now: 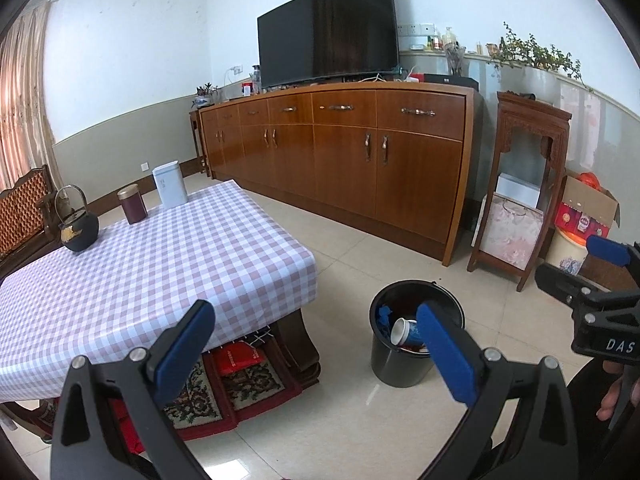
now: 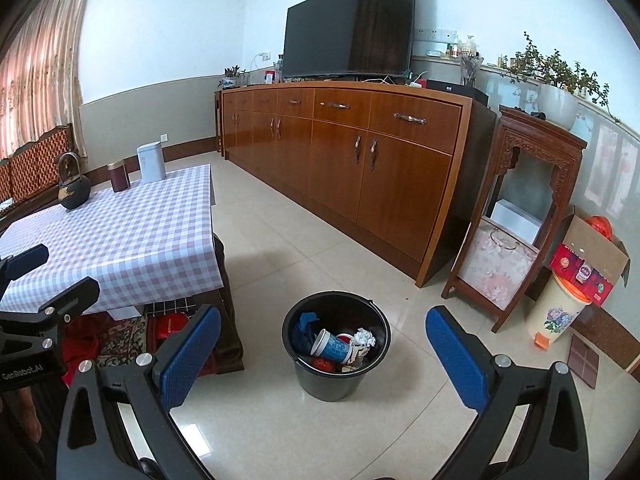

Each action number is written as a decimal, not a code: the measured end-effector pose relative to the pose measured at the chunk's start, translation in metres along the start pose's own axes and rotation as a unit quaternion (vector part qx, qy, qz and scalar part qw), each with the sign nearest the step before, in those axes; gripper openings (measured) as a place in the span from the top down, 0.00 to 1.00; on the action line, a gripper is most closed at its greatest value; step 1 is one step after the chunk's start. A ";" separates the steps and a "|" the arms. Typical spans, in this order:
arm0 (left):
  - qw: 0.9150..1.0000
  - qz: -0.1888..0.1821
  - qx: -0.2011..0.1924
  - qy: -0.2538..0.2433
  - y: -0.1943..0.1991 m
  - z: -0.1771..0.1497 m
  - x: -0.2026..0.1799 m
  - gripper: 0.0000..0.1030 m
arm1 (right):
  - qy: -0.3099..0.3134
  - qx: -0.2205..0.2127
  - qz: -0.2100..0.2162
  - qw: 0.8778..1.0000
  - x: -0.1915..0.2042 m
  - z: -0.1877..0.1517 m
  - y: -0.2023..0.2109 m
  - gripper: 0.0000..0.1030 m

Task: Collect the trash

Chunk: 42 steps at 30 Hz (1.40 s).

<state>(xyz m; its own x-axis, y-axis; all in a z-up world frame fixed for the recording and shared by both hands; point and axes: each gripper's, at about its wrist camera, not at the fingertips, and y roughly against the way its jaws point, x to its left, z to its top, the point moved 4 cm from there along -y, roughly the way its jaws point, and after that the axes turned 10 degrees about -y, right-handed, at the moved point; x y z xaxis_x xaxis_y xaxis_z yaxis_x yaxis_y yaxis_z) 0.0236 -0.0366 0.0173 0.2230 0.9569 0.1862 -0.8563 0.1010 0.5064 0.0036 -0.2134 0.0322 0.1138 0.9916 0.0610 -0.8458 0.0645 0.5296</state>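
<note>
A black bucket stands on the tiled floor beside the low table. Inside it lie a blue-and-white paper cup, crumpled white paper, a blue rag and something red. My right gripper hangs above and in front of the bucket, open, with nothing between its blue pads. The left wrist view shows the same bucket with the cup behind my open, empty left gripper. The other gripper shows at that view's right edge.
A low table with a checked cloth holds a black teapot, a dark red tin and a white tin. A long wooden sideboard with a TV, a carved stand, a cardboard box and a floral bin line the wall.
</note>
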 end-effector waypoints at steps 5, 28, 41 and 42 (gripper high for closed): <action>1.000 0.001 0.000 0.002 0.001 0.000 0.001 0.01 | 0.000 0.000 -0.001 1.000 0.000 0.000 -0.001 0.00; 1.000 0.003 0.008 0.004 -0.001 -0.006 0.010 0.01 | 0.000 0.002 -0.003 1.000 -0.001 -0.004 0.001 0.00; 1.000 0.003 0.008 0.004 -0.002 -0.007 0.010 0.01 | 0.000 0.003 -0.003 1.000 0.000 -0.007 0.001 0.00; 1.000 0.002 0.008 0.004 -0.002 -0.007 0.010 0.01 | 0.000 0.003 -0.003 1.000 0.000 -0.007 0.001 0.00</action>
<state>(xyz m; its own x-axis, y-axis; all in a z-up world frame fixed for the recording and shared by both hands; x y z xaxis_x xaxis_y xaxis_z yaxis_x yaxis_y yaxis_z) 0.0241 -0.0251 0.0125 0.2150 0.9597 0.1811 -0.8496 0.0923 0.5193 -0.0010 -0.2128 0.0266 0.1197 0.9912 0.0573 -0.8416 0.0707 0.5355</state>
